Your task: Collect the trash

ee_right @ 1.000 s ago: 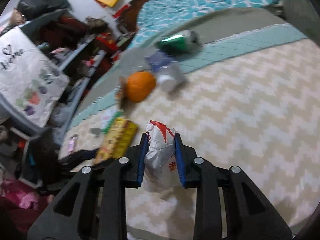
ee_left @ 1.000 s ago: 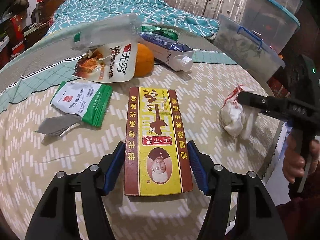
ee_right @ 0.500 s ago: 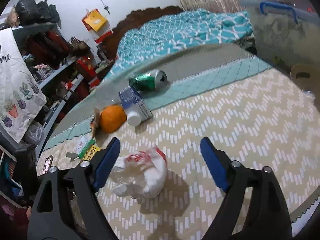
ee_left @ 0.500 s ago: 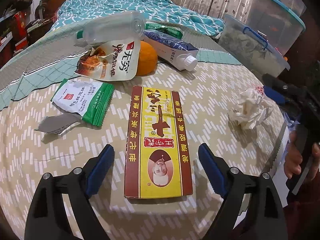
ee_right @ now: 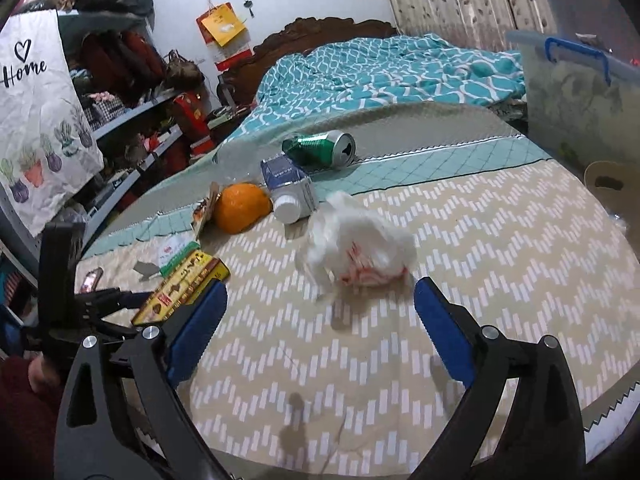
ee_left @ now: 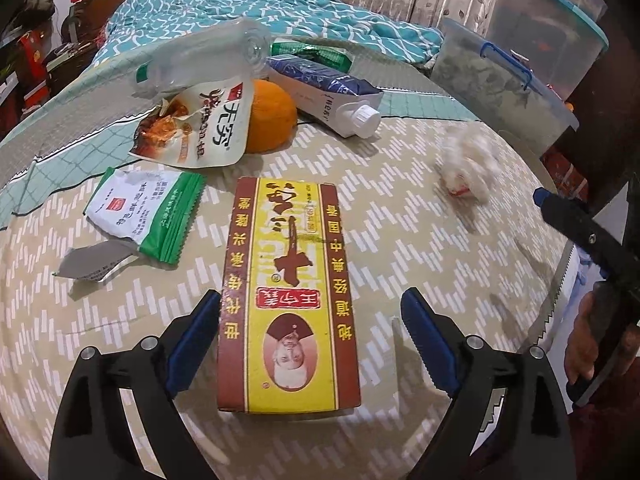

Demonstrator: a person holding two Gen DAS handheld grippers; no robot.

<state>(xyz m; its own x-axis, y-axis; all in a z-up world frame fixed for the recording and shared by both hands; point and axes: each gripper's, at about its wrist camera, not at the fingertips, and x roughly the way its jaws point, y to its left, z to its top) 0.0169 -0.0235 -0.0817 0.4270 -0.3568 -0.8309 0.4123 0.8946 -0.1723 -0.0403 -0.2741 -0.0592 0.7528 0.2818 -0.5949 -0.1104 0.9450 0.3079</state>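
Yellow box (ee_left: 289,296) lies lengthwise between your left tool (ee_left: 312,344)'s just-spread, empty jaws; right tool (ee_right: 320,332), likewise spread, faces the wrapper (ee_right: 356,240).

L tongs (ee_left: 310,330), R tongs (ee_right: 320,312) just opened wide, empty.

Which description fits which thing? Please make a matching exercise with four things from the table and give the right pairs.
Things:
1. yellow box
2. crumpled plastic bag
3. green can
4. orange

Descriptions:
A. lies on its side on the teal cloth strip
B. flat between the open left gripper's fingers, not pressed
C. round, beside the white cap of a tube
D. white with red print, loose ahead of the open right gripper

Pairs: 1-B, 2-D, 3-A, 4-C
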